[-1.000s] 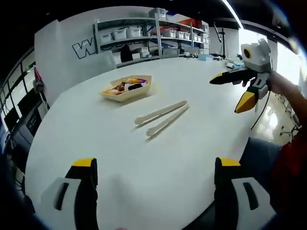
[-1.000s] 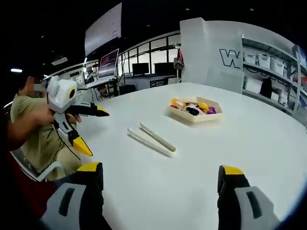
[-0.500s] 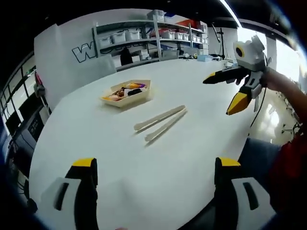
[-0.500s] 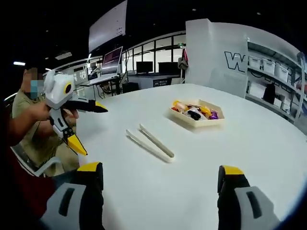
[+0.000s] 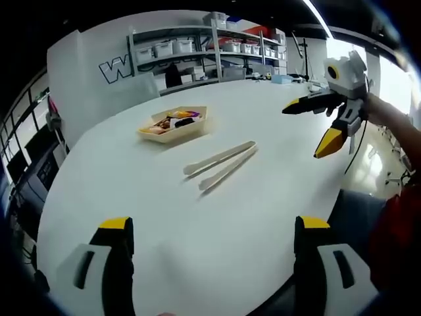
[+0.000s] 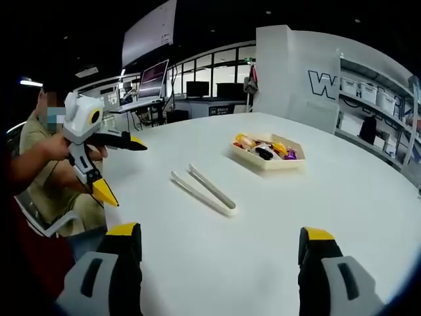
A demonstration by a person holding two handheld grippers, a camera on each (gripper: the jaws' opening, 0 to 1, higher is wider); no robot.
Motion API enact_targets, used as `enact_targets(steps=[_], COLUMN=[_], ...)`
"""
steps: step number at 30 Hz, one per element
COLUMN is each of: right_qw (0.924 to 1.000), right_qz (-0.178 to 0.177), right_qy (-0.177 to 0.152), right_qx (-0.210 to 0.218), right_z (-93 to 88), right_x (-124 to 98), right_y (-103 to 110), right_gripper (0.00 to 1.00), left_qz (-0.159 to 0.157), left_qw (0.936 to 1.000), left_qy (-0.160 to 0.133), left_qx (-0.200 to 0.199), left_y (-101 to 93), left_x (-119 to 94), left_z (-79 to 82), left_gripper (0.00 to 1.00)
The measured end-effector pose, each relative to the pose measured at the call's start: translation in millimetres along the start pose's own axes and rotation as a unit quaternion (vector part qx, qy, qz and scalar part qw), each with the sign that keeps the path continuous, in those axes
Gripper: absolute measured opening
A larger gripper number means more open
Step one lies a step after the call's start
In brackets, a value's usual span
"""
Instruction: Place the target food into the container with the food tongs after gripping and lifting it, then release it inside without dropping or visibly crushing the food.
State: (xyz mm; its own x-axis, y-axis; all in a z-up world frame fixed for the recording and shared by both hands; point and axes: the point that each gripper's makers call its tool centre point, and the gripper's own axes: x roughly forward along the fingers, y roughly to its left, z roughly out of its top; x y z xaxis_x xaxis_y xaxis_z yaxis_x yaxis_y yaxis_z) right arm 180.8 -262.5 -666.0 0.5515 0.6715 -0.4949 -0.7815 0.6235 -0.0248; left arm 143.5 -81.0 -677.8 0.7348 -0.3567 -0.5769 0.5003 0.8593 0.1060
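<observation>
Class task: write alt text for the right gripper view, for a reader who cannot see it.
Pale food tongs lie untouched on a white table, with a tray of mixed food beyond them. The right gripper is open over the near edge, and the left gripper, held by a person, is open at the left.

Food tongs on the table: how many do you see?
1. The food tongs lie mid-table, between both grippers and the food tray; untouched by either gripper.
</observation>
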Motion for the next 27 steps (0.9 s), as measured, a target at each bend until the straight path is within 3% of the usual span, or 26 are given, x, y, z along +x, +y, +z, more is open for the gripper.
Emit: enact_targets(steps=[27], right_qw=[0.9999], right_qz=[-0.004], right_qy=[0.010], right_qx=[0.008], right_z=[-9.6], right_x=[4.1], right_y=[-0.9], right_gripper=[0.99], left_qz=[-0.010], left_qw=[0.9999], left_qy=[-0.009], left_qx=[0.006], left_y=[-9.4], left_x=[-0.7], left_z=[9.2], left_gripper=[0.99])
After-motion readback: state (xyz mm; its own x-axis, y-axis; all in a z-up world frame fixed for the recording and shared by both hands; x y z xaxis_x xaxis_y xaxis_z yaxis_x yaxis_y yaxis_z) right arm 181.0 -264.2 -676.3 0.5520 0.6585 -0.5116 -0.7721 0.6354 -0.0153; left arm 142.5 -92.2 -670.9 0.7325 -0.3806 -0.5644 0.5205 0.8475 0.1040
